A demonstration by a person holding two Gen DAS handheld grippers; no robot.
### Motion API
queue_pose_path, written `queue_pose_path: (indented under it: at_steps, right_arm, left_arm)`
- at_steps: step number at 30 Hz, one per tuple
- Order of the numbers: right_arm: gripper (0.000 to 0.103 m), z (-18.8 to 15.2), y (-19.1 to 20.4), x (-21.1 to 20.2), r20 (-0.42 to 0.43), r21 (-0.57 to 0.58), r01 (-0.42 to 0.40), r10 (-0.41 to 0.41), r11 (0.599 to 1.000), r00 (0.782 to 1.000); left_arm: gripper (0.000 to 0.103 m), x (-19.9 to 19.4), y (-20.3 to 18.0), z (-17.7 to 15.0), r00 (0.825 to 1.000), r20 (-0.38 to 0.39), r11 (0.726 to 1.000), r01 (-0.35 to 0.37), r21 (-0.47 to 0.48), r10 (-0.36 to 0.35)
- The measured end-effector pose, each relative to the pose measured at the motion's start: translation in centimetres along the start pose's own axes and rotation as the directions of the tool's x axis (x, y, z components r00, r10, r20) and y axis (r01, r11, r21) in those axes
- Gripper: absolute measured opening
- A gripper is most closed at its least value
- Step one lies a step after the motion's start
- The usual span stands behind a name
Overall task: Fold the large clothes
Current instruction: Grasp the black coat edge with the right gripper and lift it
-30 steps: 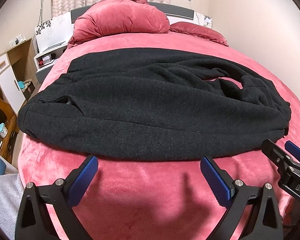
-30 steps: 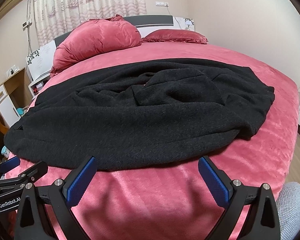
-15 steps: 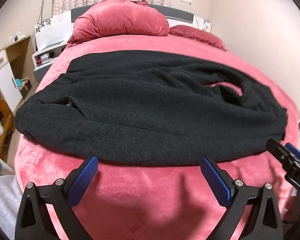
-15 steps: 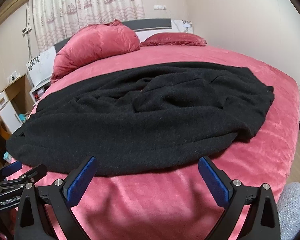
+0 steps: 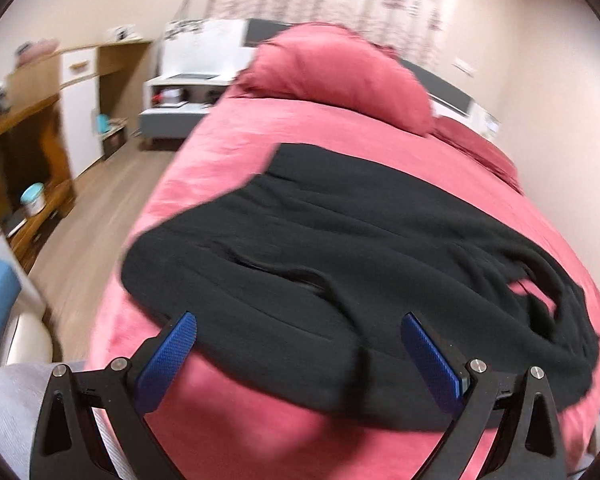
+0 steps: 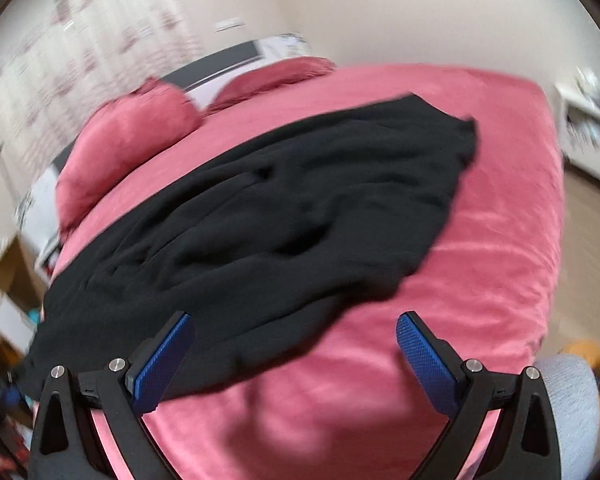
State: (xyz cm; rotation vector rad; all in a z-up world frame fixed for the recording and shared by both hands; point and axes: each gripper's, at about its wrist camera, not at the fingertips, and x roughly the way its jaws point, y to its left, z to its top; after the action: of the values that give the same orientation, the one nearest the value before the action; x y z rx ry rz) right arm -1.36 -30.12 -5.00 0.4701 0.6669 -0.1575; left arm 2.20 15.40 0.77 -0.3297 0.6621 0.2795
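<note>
A large black fleece garment (image 5: 340,264) lies spread and rumpled across the pink bed (image 5: 228,160); it also shows in the right wrist view (image 6: 284,216). My left gripper (image 5: 300,344) is open and empty, hovering over the garment's near edge towards its left end. My right gripper (image 6: 296,344) is open and empty, over the near edge where the garment meets the pink bed cover (image 6: 480,280), towards its right end. Both views are blurred by motion.
Pink pillows (image 5: 340,76) lie at the head of the bed. A white nightstand (image 5: 180,92), wooden shelves (image 5: 28,152) and wood floor (image 5: 92,232) lie left of the bed. A plain wall (image 6: 420,12) and floor (image 6: 588,220) lie to the right.
Both grippers have moved forward over the garment's near edge and swung apart: the left view turned leftward, the right view rightward. Neither gripper shows in the other's view now. Both stay open.
</note>
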Motion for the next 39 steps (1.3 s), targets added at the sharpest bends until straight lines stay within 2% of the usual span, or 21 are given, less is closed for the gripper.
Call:
queue_pose_path:
  at_steps: [5, 9, 11, 14, 18, 22, 23, 24, 26, 28, 33, 36, 39]
  right_arm:
    - [0.098, 4.2, -6.6, 0.9, 0.025, 0.167, 0.068, -0.073, 0.984, 0.997]
    - [0.087, 7.5, -11.8, 3.0, -0.015, 0.247, 0.12, -0.12, 0.962, 0.993]
    - [0.082, 8.4, -13.5, 3.9, -0.039, 0.284, 0.118, -0.112, 0.951, 0.993]
    - [0.077, 9.6, -15.7, 5.8, -0.068, 0.356, 0.093, -0.074, 0.93, 0.995]
    - [0.076, 10.4, -17.3, 8.1, -0.072, 0.405, 0.047, -0.019, 0.913, 0.997]
    - [0.076, 11.4, -17.7, 10.2, -0.045, 0.457, 0.014, 0.007, 0.889, 0.999]
    - [0.073, 11.7, -17.7, 10.6, -0.042, 0.46, 0.007, 0.015, 0.888, 0.999]
    - [0.068, 12.0, -17.6, 10.9, -0.04, 0.458, -0.008, 0.029, 0.889, 0.999]
    - [0.03, 12.5, -17.3, 11.8, -0.06, 0.448, -0.03, 0.063, 0.893, 0.996]
    - [0.017, 12.7, -16.6, 12.9, -0.11, 0.423, -0.018, 0.071, 0.906, 0.991]
    - [0.008, 12.7, -15.4, 11.3, -0.074, 0.395, -0.079, 0.117, 0.915, 0.99]
    - [0.007, 13.8, -15.0, 7.2, 0.03, 0.365, -0.152, 0.152, 0.918, 0.988]
    - [0.006, 15.1, -14.6, 3.9, 0.086, 0.33, -0.159, 0.138, 0.931, 0.987]
  left_arm:
    - [0.103, 2.4, 4.5, 1.3, 0.997, -0.031, 0.992, -0.076, -0.101, 0.073]
    - [0.103, 3.9, 7.5, 1.1, 0.998, -0.067, 0.959, -0.031, -0.282, 0.012]
    - [0.103, 4.2, 7.7, 0.8, 0.997, -0.068, 0.947, 0.002, -0.321, -0.025]
    - [0.103, 4.3, 6.5, 0.7, 0.999, -0.047, 0.961, 0.004, -0.277, -0.017]
    - [0.103, 4.7, 4.7, 0.7, 0.999, -0.031, 0.981, -0.022, -0.19, 0.016]
    - [0.103, 5.6, 4.5, 0.6, 0.998, -0.046, 0.983, -0.049, -0.179, 0.041]
    - [0.103, 5.9, 4.5, 0.6, 0.998, -0.052, 0.983, -0.055, -0.178, 0.047]
    - [0.103, 6.0, 4.4, 0.4, 0.997, -0.059, 0.983, -0.064, -0.172, 0.055]
    - [0.103, 6.6, 4.3, 0.2, 0.994, -0.079, 0.984, -0.089, -0.156, 0.078]
    - [0.103, 7.0, 4.1, 0.1, 0.991, -0.097, 0.984, -0.106, -0.145, 0.092]
    - [0.101, 7.2, 4.4, 0.1, 0.99, -0.114, 0.984, -0.103, -0.147, 0.087]
    - [0.093, 7.2, 4.7, 0.3, 0.989, -0.119, 0.982, -0.101, -0.16, 0.082]
    - [0.088, 6.8, 5.4, 0.5, 0.991, -0.12, 0.977, -0.09, -0.194, 0.067]
